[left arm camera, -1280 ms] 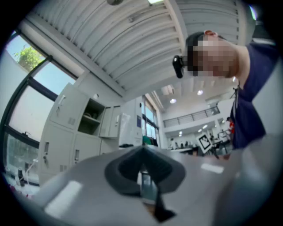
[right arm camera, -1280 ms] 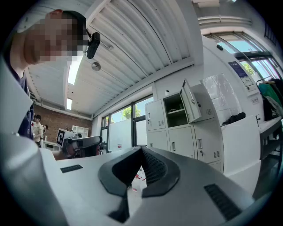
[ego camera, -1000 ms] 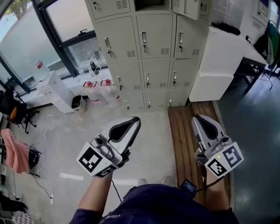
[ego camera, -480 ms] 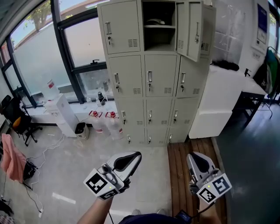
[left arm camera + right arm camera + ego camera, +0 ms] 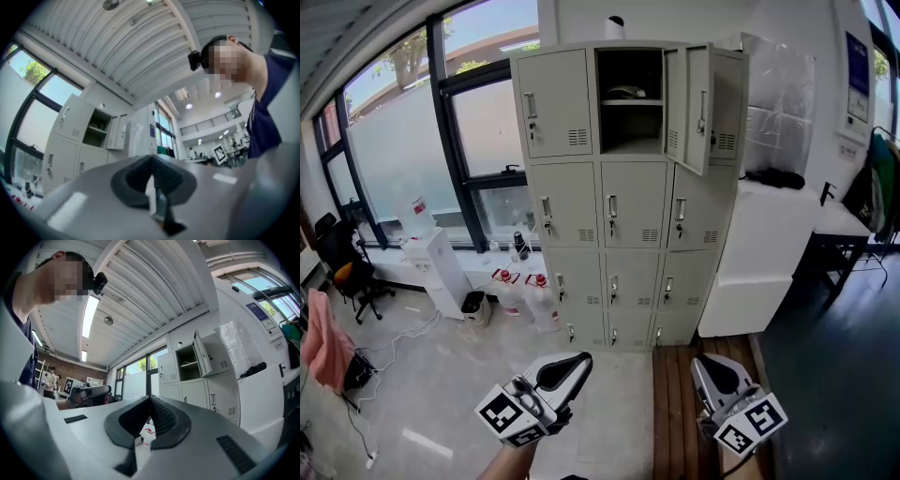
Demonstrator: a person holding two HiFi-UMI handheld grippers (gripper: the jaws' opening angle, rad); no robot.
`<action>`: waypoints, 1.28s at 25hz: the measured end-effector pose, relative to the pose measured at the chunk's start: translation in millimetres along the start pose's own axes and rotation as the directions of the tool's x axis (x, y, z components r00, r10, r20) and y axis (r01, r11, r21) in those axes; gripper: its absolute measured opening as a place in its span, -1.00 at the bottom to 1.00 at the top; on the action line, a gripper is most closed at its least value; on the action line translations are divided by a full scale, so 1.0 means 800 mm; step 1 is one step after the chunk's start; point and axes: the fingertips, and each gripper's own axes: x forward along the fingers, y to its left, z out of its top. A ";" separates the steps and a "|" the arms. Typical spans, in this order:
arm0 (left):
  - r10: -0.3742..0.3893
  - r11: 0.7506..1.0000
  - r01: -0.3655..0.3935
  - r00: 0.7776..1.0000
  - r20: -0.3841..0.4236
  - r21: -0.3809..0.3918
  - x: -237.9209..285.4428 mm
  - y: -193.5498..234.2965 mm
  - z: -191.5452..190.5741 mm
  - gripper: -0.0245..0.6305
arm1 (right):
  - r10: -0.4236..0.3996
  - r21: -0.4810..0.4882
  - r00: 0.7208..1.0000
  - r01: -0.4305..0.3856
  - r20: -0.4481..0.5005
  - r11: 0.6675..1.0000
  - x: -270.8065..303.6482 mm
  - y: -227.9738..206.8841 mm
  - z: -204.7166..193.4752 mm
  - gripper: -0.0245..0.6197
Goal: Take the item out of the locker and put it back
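The beige locker bank (image 5: pixel 619 197) stands ahead of me, well beyond both grippers. Its top middle compartment (image 5: pixel 628 98) is open, the door (image 5: pixel 701 108) swung out to the right. A dark item (image 5: pixel 626 92) lies on the shelf inside. My left gripper (image 5: pixel 579 360) hangs low in the head view with its jaws shut and nothing between them. To its right, my right gripper (image 5: pixel 705 366) is shut too and holds nothing. The left gripper view shows the left gripper (image 5: pixel 152 160) with the open compartment (image 5: pixel 96 126) far off. In the right gripper view the right gripper (image 5: pixel 150 400) sits below the open compartment (image 5: pixel 187 363).
A white cabinet (image 5: pixel 769 253) stands right of the lockers, and a desk (image 5: pixel 848 225) beyond it. Water bottles (image 5: pixel 525 291) and a white appliance (image 5: pixel 431 267) sit by the window at left. A wooden platform (image 5: pixel 675 403) lies under the right gripper. Cables trail on the floor (image 5: pixel 366 394).
The head view has tilted up, bringing the top locker row and the open compartment into sight. Both grippers now sit lower in the frame, still shut.
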 end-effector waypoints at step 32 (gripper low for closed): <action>-0.050 0.999 0.049 0.998 0.029 0.011 0.148 0.330 -0.047 -0.91 | -0.037 -0.041 0.999 0.038 0.023 0.998 0.308 -0.164 -0.027 -0.91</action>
